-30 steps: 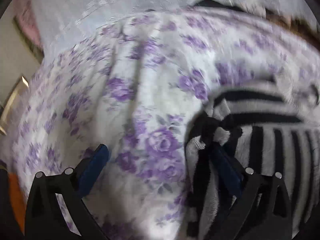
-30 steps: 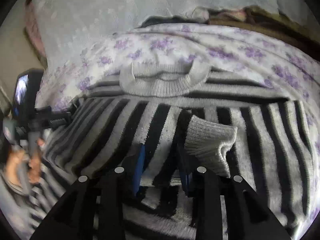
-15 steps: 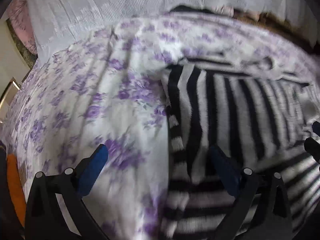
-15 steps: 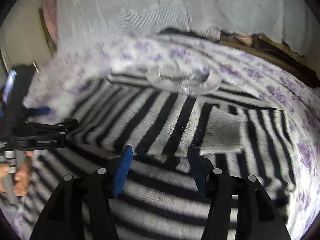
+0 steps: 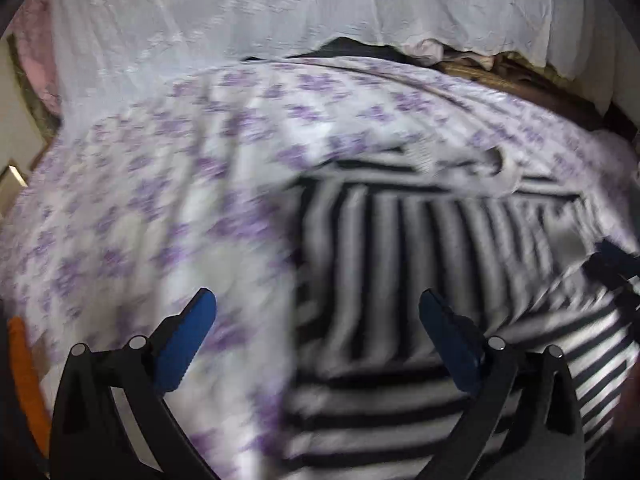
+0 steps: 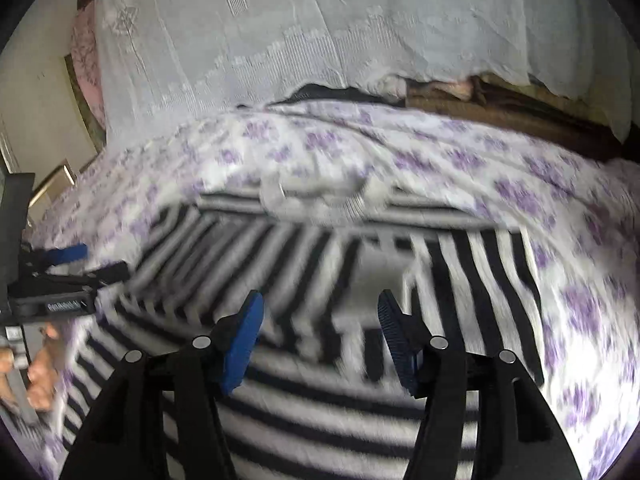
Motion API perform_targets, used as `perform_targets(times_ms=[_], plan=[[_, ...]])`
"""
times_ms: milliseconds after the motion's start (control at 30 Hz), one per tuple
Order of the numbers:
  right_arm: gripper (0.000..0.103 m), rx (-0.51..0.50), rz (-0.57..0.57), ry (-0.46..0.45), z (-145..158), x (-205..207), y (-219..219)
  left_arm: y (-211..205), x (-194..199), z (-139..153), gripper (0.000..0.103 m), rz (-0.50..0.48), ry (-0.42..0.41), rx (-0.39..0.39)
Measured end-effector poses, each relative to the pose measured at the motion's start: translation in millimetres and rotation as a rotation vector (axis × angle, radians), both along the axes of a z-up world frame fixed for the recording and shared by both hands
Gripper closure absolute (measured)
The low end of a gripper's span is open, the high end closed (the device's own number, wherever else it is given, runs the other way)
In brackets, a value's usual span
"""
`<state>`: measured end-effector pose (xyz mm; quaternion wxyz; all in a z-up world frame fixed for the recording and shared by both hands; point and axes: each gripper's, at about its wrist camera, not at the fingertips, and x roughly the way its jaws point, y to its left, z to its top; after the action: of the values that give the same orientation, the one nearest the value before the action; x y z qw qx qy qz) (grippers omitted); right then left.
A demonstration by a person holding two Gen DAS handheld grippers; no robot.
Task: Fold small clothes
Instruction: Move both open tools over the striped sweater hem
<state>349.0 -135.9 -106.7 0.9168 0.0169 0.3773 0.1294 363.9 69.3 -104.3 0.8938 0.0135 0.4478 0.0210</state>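
A black, grey and white striped knit sweater (image 6: 304, 264) lies flat on a bed with a purple-flowered sheet (image 6: 460, 156), its grey collar (image 6: 320, 196) at the far side and both sleeves folded in over the body. A grey sleeve cuff (image 6: 380, 268) lies on its middle. My right gripper (image 6: 320, 332) is open and empty above the sweater's near part. My left gripper (image 5: 316, 336) is open and empty over the sweater's (image 5: 420, 248) left edge; it also shows in the right wrist view (image 6: 80, 264). Both views are motion-blurred.
A white lace cloth (image 6: 300, 28) hangs behind the bed. Brown and dark folded fabrics (image 6: 500, 108) lie at the far right edge. A cream wall (image 6: 36, 100) stands at the left. The right gripper's tip (image 5: 616, 268) shows at the left view's right edge.
Both grippers let go of the sweater and opened, then drew back and up. The left sleeve now lies folded over the body. The sweater lies flat.
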Motion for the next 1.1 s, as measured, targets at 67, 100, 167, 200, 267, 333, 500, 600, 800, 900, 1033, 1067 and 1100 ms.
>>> perform_targets(times_ms=[67, 100, 167, 200, 267, 333, 500, 600, 800, 900, 1033, 1067, 1100], plan=[[0.043, -0.030, -0.013, 0.060, -14, 27, 14, -21, 27, -11, 0.004, -0.004, 0.046, -0.005], [0.043, -0.076, -0.044, 0.098, -31, 45, 21, -31, 40, -23, 0.004, -0.002, 0.081, 0.017], [0.039, -0.089, -0.053, 0.106, -52, 55, 22, -47, 57, -51, 0.004, 0.028, 0.103, 0.109], [0.039, -0.104, -0.044, 0.073, -51, 51, 24, -50, 56, -57, 0.004, 0.033, 0.067, 0.119], [0.040, -0.090, -0.054, 0.040, -40, 36, 20, -52, 45, -53, 0.004, 0.026, 0.019, 0.138], [0.039, -0.070, -0.039, -0.003, -29, 24, 17, -48, 36, -40, 0.004, 0.017, -0.005, 0.116], [0.022, -0.057, -0.018, 0.070, -53, 25, 3, -34, 33, -55, 0.004, -0.033, 0.056, 0.104], [0.024, -0.027, -0.050, 0.022, -35, 9, -2, -21, 30, -54, 0.004, -0.005, 0.068, 0.002], [0.023, 0.013, -0.061, 0.020, -40, -46, -27, -8, -14, -53, 0.004, -0.038, 0.067, -0.082], [0.023, 0.025, -0.074, 0.071, -57, -62, -38, -9, -33, -59, 0.004, -0.057, 0.090, -0.096], [0.023, 0.042, -0.100, 0.058, -56, -82, -50, -17, -64, -59, 0.004, -0.083, 0.062, -0.015], [0.023, 0.055, -0.106, 0.062, -57, -87, -54, -19, -74, -58, 0.004, -0.095, 0.052, 0.006], [0.023, 0.075, -0.117, 0.060, -56, -92, -60, -20, -80, -59, 0.004, -0.096, 0.049, 0.014]])
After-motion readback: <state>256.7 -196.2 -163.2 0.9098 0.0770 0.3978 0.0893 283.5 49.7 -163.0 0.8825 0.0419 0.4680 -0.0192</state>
